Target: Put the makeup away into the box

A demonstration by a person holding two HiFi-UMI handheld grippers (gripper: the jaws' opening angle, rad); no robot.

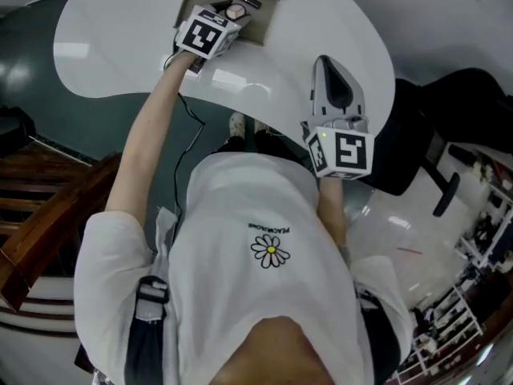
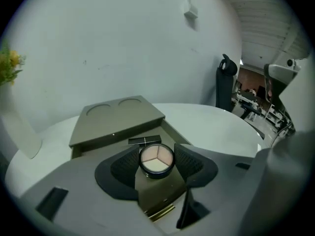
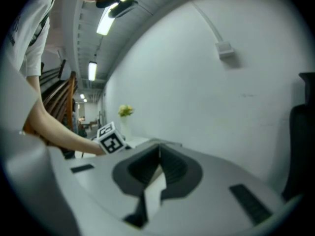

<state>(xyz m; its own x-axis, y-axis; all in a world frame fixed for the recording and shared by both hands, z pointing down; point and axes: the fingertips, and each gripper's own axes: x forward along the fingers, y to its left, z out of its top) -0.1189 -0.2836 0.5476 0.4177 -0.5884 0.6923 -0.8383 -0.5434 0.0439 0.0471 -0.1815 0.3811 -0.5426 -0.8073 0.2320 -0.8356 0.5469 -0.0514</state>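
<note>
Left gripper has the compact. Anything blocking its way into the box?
Nothing visible. The compact, in the left gripper, is over the open box; a black stick lies inside, further back.

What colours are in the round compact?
The compact shows three pale beige wedges, black-rimmed; left gripper view.

The olive-grey box (image 2: 118,116) sits at the far edge of the round white counter (image 2: 221,127), with the white wall (image 2: 123,33) close behind it. Its raised upper tier closes off the back of the open tray. A slim black tube (image 2: 144,140) lies across the tray just under that tier (olive floor shows in front of it, beneath my left tongs (image 2: 157,162)). Right of the box the counter runs open to its rim, and a black chair (image 2: 226,82) stands beyond. Yellow flowers (image 2: 11,63) stand well off to the left.
</note>
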